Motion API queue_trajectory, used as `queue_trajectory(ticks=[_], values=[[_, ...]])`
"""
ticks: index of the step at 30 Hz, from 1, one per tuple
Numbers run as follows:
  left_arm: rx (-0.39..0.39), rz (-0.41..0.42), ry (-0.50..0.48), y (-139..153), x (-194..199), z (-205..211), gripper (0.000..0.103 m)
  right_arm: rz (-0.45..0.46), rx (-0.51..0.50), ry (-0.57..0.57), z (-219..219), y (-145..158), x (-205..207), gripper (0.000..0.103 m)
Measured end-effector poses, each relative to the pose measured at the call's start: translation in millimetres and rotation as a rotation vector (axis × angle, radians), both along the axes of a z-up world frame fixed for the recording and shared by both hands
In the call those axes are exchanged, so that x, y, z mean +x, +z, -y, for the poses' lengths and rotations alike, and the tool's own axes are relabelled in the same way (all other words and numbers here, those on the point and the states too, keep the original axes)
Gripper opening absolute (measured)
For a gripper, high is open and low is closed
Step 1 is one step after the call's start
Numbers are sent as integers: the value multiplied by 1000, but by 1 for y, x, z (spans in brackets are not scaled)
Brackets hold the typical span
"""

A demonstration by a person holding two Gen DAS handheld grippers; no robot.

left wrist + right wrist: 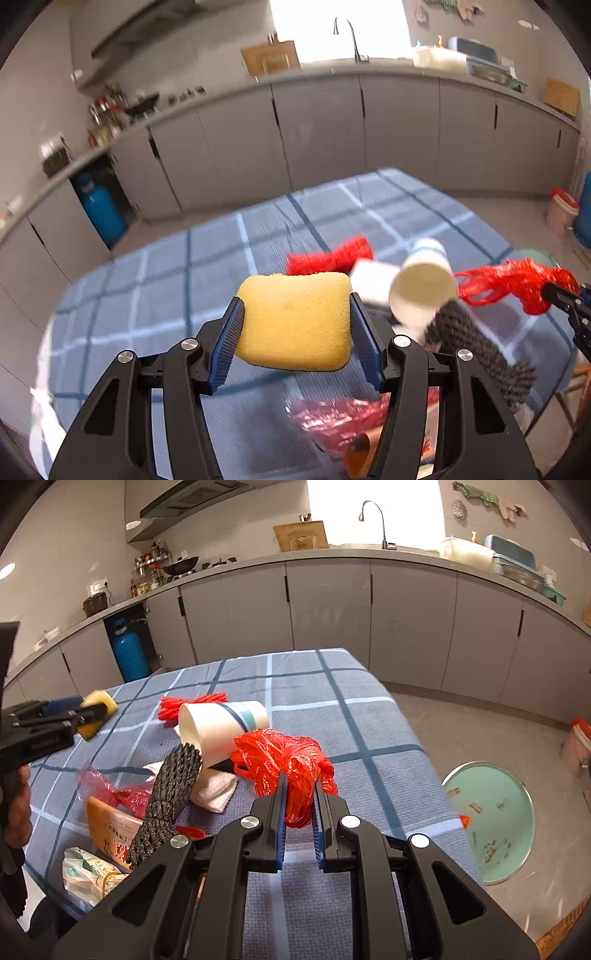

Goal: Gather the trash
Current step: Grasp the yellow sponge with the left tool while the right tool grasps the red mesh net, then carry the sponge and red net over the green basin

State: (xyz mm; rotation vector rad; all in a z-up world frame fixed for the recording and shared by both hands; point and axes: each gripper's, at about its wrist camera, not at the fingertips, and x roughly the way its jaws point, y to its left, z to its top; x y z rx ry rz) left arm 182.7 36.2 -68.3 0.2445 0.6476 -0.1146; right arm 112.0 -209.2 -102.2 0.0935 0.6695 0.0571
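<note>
Left gripper (pixel 295 317) clamps a yellow rectangular foam sponge (pixel 293 320) above the blue checked tablecloth (pixel 155 266); right gripper (pixel 298 805), at three o'clock, pinches a crumpled red plastic bag (pixel 284 757). Both loads want firm, level carrying binward.

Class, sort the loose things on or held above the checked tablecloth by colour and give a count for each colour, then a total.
Red: 3 — plastic bag, yarn bundle, clear red wrapper
White: 2 — paper cup, cloth
Yellow: 1 — sponge
Dark grey: 1 — rope coil
Orange: 1 — packet
Green-white: 1 — packet
Total: 9
</note>
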Motion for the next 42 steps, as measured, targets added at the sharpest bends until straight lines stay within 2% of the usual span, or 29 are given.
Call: queue_trajectory(ticks=[8, 17, 42], values=[[4, 81, -27, 30, -5, 24, 57, 31, 8, -41, 17, 11, -6, 13], [18, 127, -76, 52, -6, 80, 57, 56, 31, -100, 43, 15, -15, 13], [36, 57, -283, 32, -25, 223, 57, 63, 55, -339, 150, 4, -38, 14]])
